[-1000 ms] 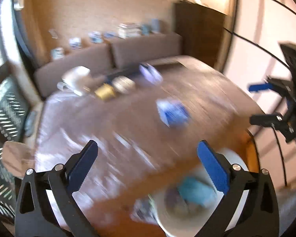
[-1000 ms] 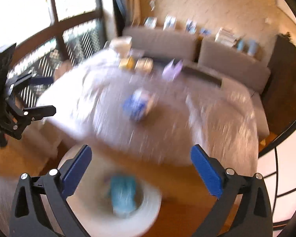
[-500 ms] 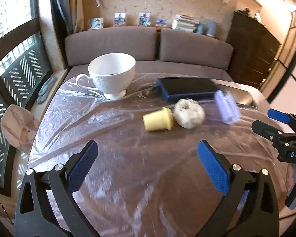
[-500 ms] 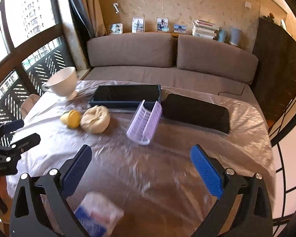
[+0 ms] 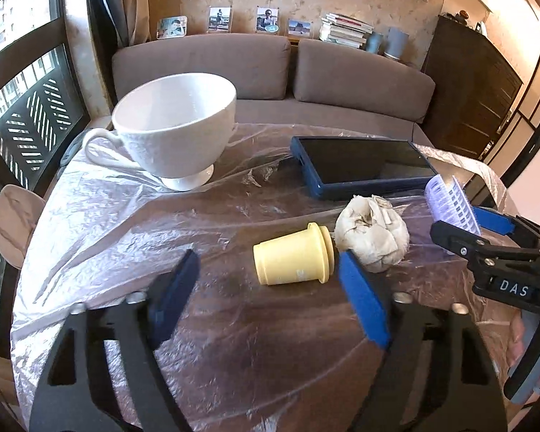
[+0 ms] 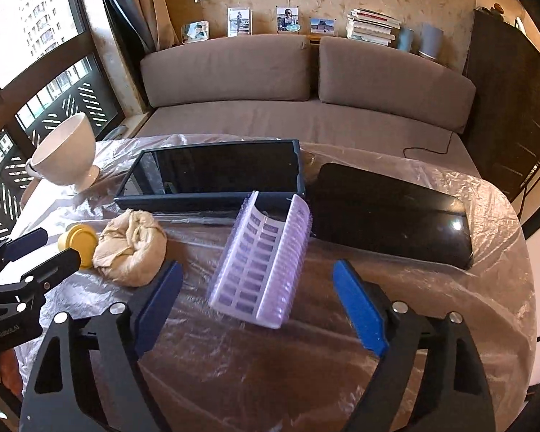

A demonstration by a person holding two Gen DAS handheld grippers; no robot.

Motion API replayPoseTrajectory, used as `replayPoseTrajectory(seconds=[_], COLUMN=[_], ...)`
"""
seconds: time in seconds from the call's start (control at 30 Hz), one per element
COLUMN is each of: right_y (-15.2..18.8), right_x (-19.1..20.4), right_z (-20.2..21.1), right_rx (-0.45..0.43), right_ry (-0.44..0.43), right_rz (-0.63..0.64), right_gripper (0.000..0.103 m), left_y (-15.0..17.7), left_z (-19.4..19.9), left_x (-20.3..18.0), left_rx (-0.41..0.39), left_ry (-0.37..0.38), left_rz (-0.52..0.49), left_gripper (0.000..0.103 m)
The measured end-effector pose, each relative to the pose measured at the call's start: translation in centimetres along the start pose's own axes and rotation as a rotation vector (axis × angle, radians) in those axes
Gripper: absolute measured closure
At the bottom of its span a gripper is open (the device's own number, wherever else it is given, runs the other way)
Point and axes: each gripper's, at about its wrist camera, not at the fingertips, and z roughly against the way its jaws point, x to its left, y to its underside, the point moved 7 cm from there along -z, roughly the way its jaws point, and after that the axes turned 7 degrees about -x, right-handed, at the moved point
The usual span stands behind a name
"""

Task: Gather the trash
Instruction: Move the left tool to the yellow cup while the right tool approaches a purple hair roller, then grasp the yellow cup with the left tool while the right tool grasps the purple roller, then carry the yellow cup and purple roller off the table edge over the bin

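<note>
We line up both grabs: left gripper (image 5: 266, 288) jaws closing, nothing clamped, yellow cup (image 5: 293, 257) lying just ahead on bench (image 5: 126, 223). Right gripper (image 6: 257, 306) jaws closing astride purple tray (image 6: 264, 264), no contact yet.

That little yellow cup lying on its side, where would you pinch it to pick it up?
Probably across the body of the yellow cup, coming down from above. It lies tipped over, its flared rim beside the crumpled paper ball, so the round sides face the closing left gripper, which has nothing between its jaws yet.
</note>
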Motion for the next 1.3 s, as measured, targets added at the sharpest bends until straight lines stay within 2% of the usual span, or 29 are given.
replayPoseTrajectory(seconds=[0.1, 0.13, 0.2, 0.27, 0.33, 0.67, 1.0, 1.3], right_y=[0.0, 0.1, 0.1, 0.3, 0.4, 0.8, 1.8, 3.4], right_x=[0.1, 0.1, 0.2, 0.4, 0.3, 0.1, -0.5, -0.3], right_z=[-0.6, -0.8, -0.8, -0.5, -0.2, 2.0, 4.5, 7.9], right_rx=[0.011, 0.014, 0.014, 0.012, 0.011, -0.011, -0.016, -0.021], right_ry=[-0.004, -0.004, -0.006, -0.013, -0.026, -0.082, -0.141, -0.174], right_rz=[0.002, 0.002, 0.004, 0.006, 0.009, -0.009, -0.052, -0.031], right_gripper=[0.030, 0.032, 0.037, 0.051, 0.057, 0.059, 0.060, 0.060], left_y=[0.1, 0.0, 0.0, 0.0, 0.0, 0.3, 0.6, 1.5], left_z=[-0.5, -0.7, -0.9, -1.0, -1.0, -0.6, 1.3, 3.4], left_x=[-0.2, -0.3, -0.6, -0.6, -0.7, -0.7, -1.6, -2.5], left_rx=[0.010, 0.013, 0.017, 0.018, 0.016, 0.009, -0.010, -0.017], left_ry=[0.010, 0.013, 0.019, 0.027, 0.034, 0.045, 0.059, 0.075], left_rz=[-0.003, -0.002, 0.000, 0.001, 0.000, -0.006, -0.053, -0.077], left_gripper=[0.036, 0.041, 0.043, 0.051, 0.056, 0.058, 0.058, 0.058])
